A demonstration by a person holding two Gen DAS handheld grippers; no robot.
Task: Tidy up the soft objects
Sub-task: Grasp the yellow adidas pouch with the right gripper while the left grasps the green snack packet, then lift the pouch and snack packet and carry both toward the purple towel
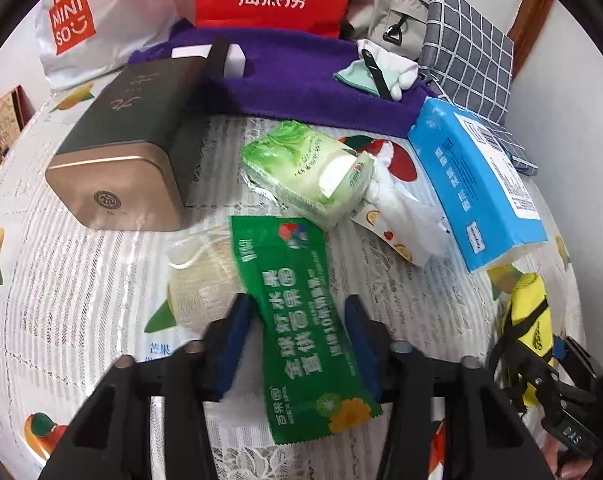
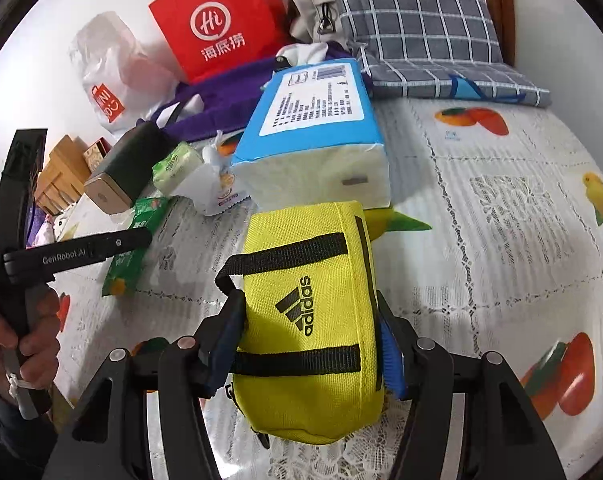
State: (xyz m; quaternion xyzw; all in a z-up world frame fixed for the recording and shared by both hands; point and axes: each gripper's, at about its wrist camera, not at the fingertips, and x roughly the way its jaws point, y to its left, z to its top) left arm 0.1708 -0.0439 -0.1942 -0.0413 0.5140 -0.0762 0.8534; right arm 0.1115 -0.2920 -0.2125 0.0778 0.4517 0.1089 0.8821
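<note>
Left wrist view: the left claw (image 1: 297, 344) straddles a green sachet (image 1: 301, 320) lying flat on the fruit-print bench (image 1: 81, 272), its blue pads (image 1: 235, 344) at either side of the sachet, though I cannot tell whether they press it. Just beyond lie a green tissue pack (image 1: 309, 176) and a blue tissue pack (image 1: 477, 188), with a tin (image 1: 129, 148) toward the left edge and a purple towel (image 1: 301, 84) at the far edge. In the right wrist view the right claw (image 2: 307, 344) is clenched on a yellow pouch (image 2: 313, 320), near the blue pack.
</note>
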